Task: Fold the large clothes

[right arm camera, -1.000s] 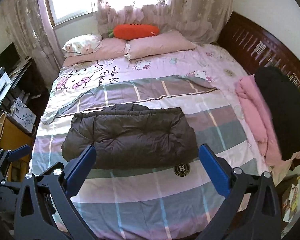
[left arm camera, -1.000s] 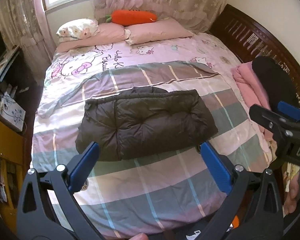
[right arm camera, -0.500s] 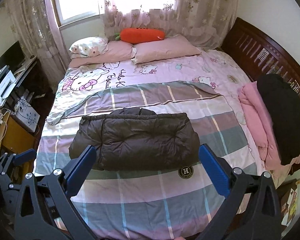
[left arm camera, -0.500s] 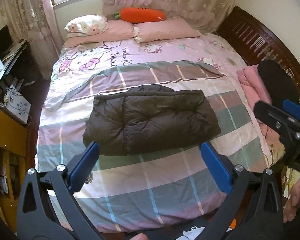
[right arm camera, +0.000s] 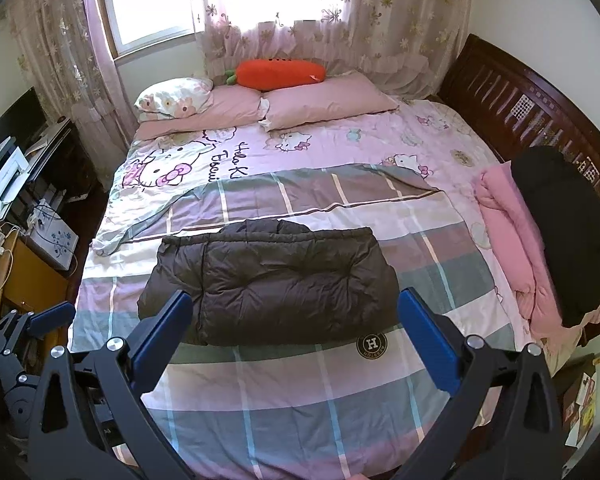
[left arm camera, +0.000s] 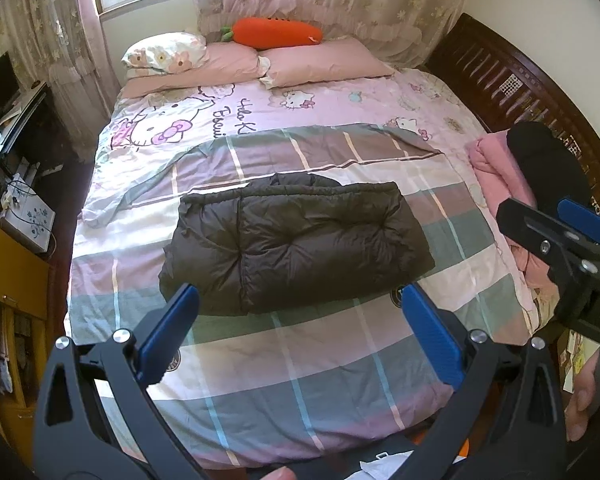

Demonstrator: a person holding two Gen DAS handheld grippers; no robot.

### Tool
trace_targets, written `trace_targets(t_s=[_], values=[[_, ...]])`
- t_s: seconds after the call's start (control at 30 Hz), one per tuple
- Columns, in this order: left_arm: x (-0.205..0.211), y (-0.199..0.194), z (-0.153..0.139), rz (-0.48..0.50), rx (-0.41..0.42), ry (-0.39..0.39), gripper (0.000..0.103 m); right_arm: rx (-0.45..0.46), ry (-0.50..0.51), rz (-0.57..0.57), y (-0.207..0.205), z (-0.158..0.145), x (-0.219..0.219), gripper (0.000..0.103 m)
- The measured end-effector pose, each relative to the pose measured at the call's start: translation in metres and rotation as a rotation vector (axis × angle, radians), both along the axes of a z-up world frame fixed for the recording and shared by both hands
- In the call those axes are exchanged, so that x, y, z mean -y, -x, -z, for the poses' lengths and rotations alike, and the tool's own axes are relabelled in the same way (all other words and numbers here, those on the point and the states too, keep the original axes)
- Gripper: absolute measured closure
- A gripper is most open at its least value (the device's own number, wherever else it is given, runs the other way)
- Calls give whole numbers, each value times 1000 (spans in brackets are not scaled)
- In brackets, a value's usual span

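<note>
A dark brown puffer jacket (left arm camera: 296,244) (right arm camera: 268,284) lies folded into a rectangle in the middle of the bed, on a checked quilt (left arm camera: 300,364) (right arm camera: 284,392). My left gripper (left arm camera: 300,336) is open, held well back from the jacket near the bed's foot, nothing between its blue pads. My right gripper (right arm camera: 294,332) is open too, also clear of the jacket. The right gripper shows at the right edge of the left wrist view (left arm camera: 572,232), and the left gripper at the left edge of the right wrist view (right arm camera: 32,332).
Pink and black folded clothes (right arm camera: 540,240) are stacked along the bed's right side by the dark wooden headboard (right arm camera: 520,104). Pillows (right arm camera: 324,100) and an orange carrot cushion (right arm camera: 280,74) lie at the far end. A desk with boxes (right arm camera: 32,216) stands left of the bed.
Both grippers have pulled back and risen, so the bed and jacket look smaller and farther. The jacket has not moved. Both stay open.
</note>
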State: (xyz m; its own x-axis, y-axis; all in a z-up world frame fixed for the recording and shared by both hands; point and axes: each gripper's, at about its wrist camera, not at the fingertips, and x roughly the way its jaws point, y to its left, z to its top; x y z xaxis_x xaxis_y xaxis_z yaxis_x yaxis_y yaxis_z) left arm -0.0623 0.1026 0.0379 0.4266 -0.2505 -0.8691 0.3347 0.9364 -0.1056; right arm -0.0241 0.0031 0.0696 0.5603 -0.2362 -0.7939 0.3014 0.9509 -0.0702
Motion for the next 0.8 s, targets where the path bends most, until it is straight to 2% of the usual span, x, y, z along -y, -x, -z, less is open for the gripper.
trace_targets(t_s=[0.8], values=[[-9, 0, 5, -1, -1, -25, 2, -1, -7, 3, 1, 3, -1, 1]])
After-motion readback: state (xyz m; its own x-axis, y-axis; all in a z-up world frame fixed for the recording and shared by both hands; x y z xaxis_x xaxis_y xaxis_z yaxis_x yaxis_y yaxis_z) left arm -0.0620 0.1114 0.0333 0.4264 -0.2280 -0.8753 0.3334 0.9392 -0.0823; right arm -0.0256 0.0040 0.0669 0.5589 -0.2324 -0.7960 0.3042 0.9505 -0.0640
